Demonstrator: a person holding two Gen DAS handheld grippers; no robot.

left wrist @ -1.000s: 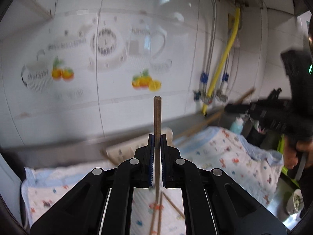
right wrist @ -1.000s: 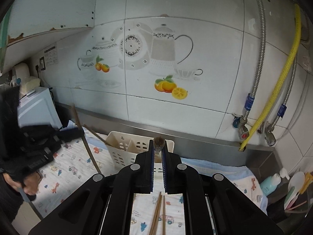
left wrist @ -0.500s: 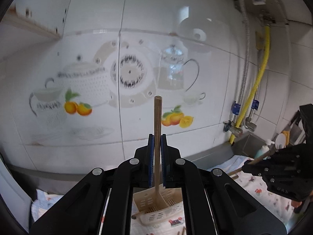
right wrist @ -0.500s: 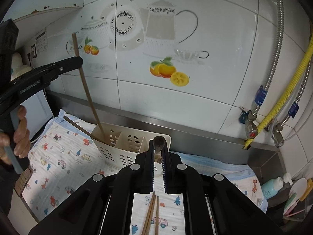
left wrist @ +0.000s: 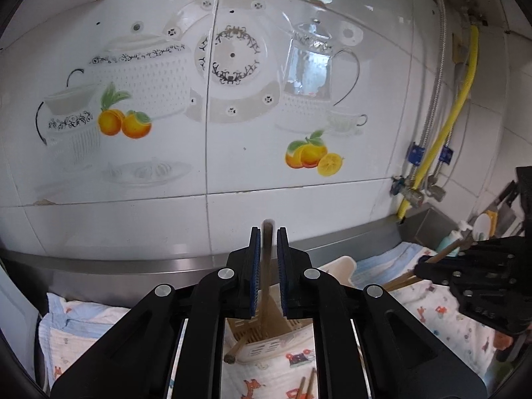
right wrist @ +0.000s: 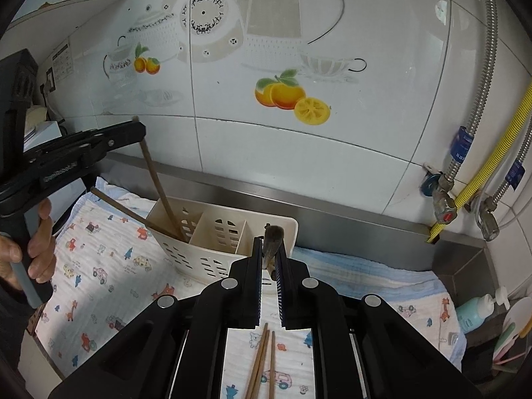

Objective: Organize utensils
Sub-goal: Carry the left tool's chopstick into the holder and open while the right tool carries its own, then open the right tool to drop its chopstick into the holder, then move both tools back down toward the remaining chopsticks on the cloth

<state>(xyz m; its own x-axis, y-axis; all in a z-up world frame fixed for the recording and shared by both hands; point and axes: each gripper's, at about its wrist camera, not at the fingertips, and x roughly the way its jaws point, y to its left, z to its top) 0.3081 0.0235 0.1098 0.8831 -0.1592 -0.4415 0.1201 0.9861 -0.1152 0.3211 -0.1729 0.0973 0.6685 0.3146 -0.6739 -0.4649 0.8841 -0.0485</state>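
Chopsticks are partly sorted. At centre frame, the left gripper [left wrist: 266,266] has its jaws opening around a chopstick [left wrist: 266,282] dropping into the cream utensil caddy [right wrist: 212,232], beside another already inside. The right gripper [right wrist: 269,266] is clamped on a chopstick [right wrist: 272,242]. Three loose chopsticks [right wrist: 262,362] lie on the printed cloth [right wrist: 99,266], bottom centre.

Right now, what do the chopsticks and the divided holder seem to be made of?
Chopsticks: probably wood or bamboo, brown, matte, thin straight sticks. Holder: likely plastic, cream, smooth, with moulded slots in thin walls.
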